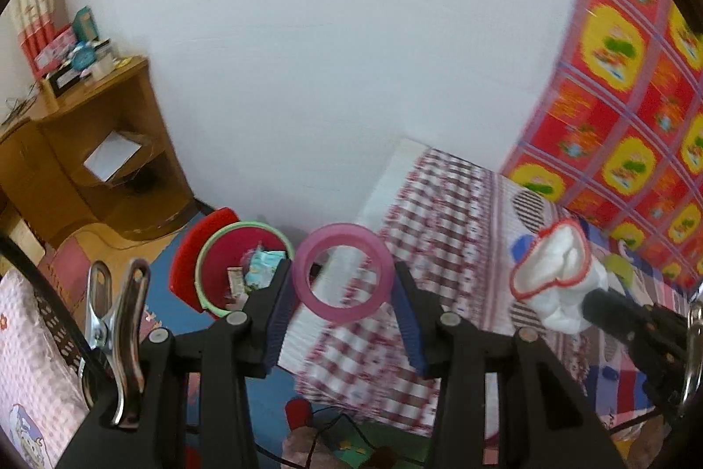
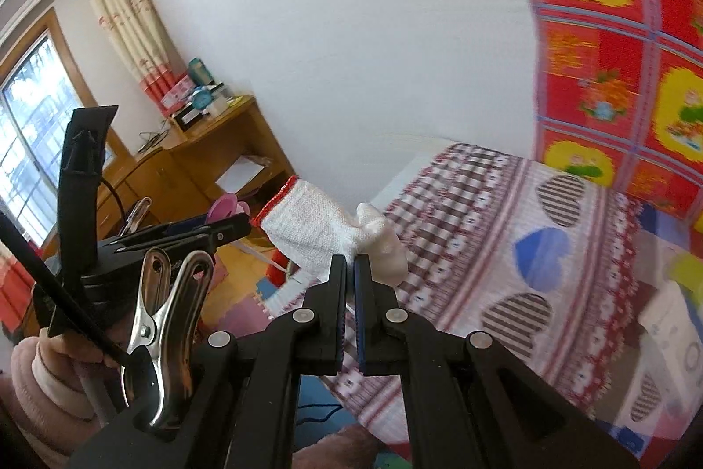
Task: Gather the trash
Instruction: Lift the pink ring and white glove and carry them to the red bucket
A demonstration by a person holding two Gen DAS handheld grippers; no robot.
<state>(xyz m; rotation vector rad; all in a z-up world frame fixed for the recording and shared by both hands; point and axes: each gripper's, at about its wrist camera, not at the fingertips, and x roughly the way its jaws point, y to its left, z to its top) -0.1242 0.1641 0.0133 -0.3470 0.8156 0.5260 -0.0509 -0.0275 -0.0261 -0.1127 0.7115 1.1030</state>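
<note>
Ring (image 1: 343,272) between the left gripper's (image 1: 342,310) pads, above the bed's (image 1: 443,214) edge. Bin (image 1: 244,264) on the floor left of the bed, wrappers inside, a lid, probably, leaning behind it. Desk (image 1: 101,143) further left against the wall, boxes on top. Glove (image 2: 334,234) pinched in the right gripper (image 2: 350,271), over the bed.

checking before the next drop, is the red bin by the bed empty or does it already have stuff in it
Not empty. In the left wrist view the red bin with the green rim already holds trash: a pale blue packet and a small wrapper.
</note>
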